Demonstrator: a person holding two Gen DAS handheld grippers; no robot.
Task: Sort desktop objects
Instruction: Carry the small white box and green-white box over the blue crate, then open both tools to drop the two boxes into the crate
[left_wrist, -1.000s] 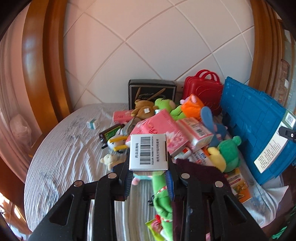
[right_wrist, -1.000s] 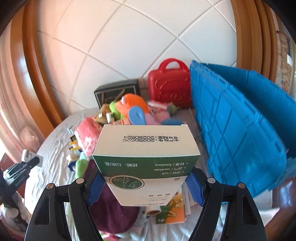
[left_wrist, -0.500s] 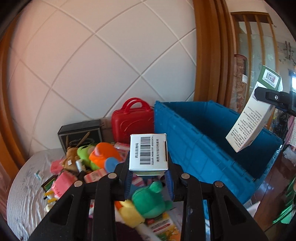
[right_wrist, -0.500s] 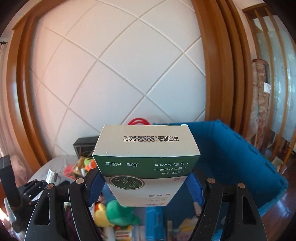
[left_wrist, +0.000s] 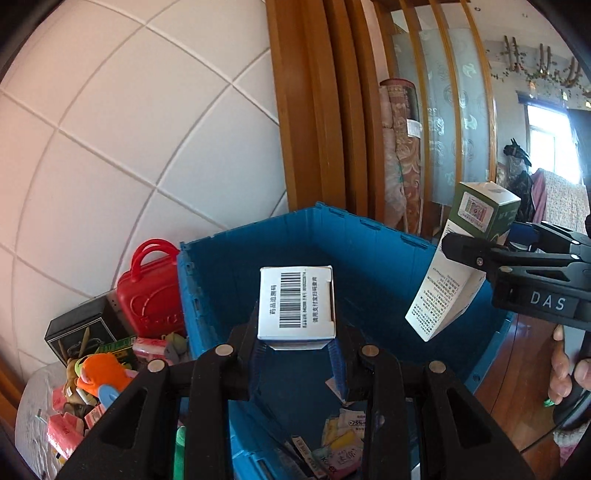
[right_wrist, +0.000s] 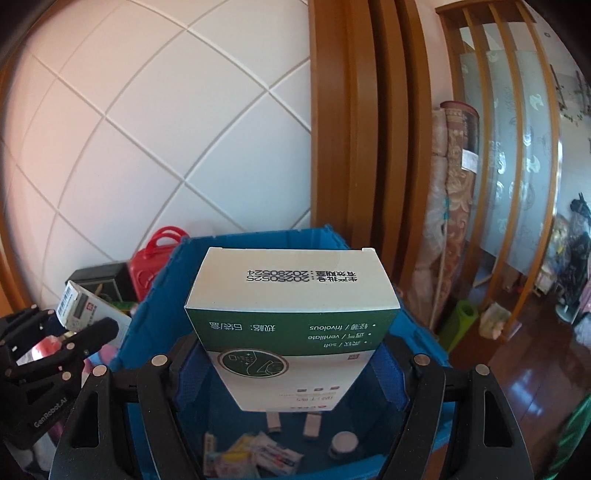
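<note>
Holding both boxes over the blue crate (left_wrist: 229, 280) — left gripper (left_wrist: 297, 354) pinching the barcode box (left_wrist: 295, 306), right gripper (right_wrist: 291, 369) clamping the green-and-white box (right_wrist: 291, 295) (lower centre of each frame) — we should lower before releasing.

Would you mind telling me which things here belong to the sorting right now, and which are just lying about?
In hand:
- barcoded white box, in the left claw
- green-and-white box, in the right claw
- blue crate below both

Lying about:
- red toy suitcase
- black box
- orange plush toy
</note>
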